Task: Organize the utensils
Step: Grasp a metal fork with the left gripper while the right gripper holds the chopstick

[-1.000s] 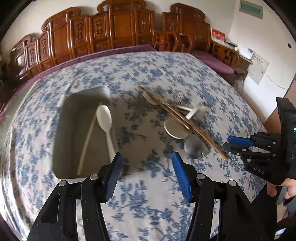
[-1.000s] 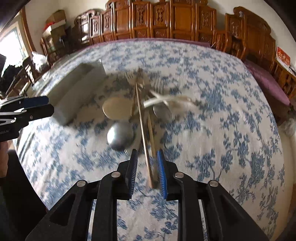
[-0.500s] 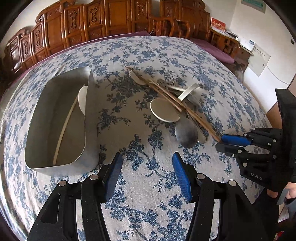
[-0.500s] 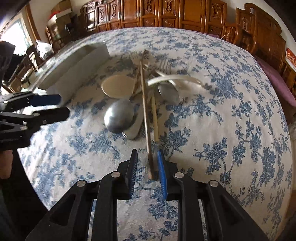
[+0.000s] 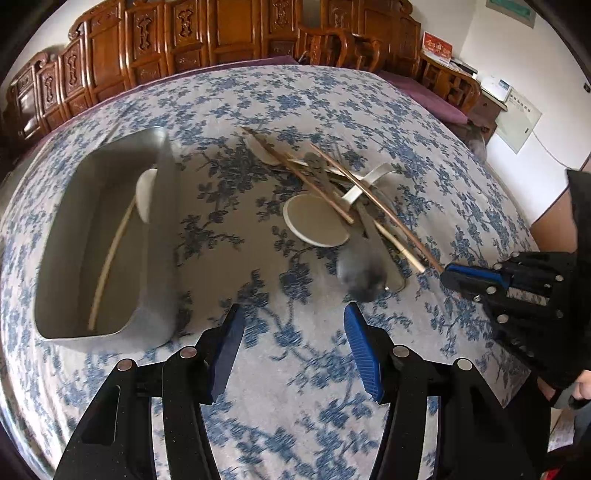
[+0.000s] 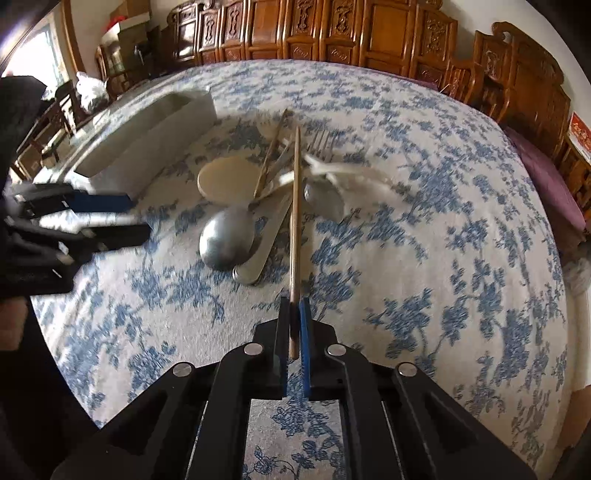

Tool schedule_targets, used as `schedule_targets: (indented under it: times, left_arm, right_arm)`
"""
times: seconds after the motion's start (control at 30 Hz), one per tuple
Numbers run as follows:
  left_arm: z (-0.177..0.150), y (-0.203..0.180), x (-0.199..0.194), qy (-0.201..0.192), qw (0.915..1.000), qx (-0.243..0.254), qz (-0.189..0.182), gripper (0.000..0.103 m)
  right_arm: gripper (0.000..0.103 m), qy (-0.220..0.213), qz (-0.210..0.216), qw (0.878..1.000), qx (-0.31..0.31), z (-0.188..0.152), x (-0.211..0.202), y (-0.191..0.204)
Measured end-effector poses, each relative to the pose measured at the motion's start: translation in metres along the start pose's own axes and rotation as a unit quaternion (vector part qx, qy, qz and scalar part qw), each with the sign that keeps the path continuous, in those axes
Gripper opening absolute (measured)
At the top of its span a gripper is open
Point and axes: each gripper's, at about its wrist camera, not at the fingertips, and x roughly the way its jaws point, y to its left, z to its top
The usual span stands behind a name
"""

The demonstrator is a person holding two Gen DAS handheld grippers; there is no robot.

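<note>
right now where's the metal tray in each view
Left wrist: the tray sits at left, its open inside showing a white spoon and a chopstick.
Right wrist: the tray lies upper left, seen from outside, above the left claw.
Shared landmark: the round cream disc in the utensil pile.

No legible text; red sign (image 5: pixel 437 48) and wall notice (image 5: pixel 518 122) too blurred.

Metal tray (image 5: pixel 110 236) at left of the frame on the surface (image 5: pixel 280 96), with a spoon (image 5: pixel 146 194) inside; heap of utensils (image 5: pixel 332 199) right of centre, chairs (image 5: pixel 221 33) behind along the top.
</note>
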Motion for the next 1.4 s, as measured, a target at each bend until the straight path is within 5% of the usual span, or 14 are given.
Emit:
schedule_targets:
  times: [0.4, 0.47, 0.7, 1.13, 1.4]
  left_arm:
    - [0.022, -0.025, 0.035, 0.009, 0.9992, -0.011, -0.036, 0.053]
    - [0.022, -0.022, 0.039, 0.008, 0.9987, -0.024, -0.045, 0.045]
    - [0.023, -0.023, 0.043, 0.000, 0.9982, -0.029, -0.053, 0.042]
    - [0.027, -0.036, 0.025, -0.013, 0.9963, -0.010, -0.084, 0.002]
    - [0.023, -0.053, 0.014, -0.017, 0.9970, 0.024, -0.072, 0.001]
  right_arm:
    - [0.006, -0.016, 0.008, 1.000, 0.018, 0.006, -0.014, -0.010]
    - [0.006, -0.017, 0.009, 1.000, 0.020, 0.007, -0.013, -0.011]
    - [0.006, -0.016, 0.015, 0.999, 0.024, 0.007, -0.013, -0.011]
    - [0.006, -0.018, 0.013, 0.999, 0.025, 0.007, -0.016, -0.012]
    - [0.006, -0.026, 0.015, 0.999, 0.029, 0.010, -0.021, -0.012]
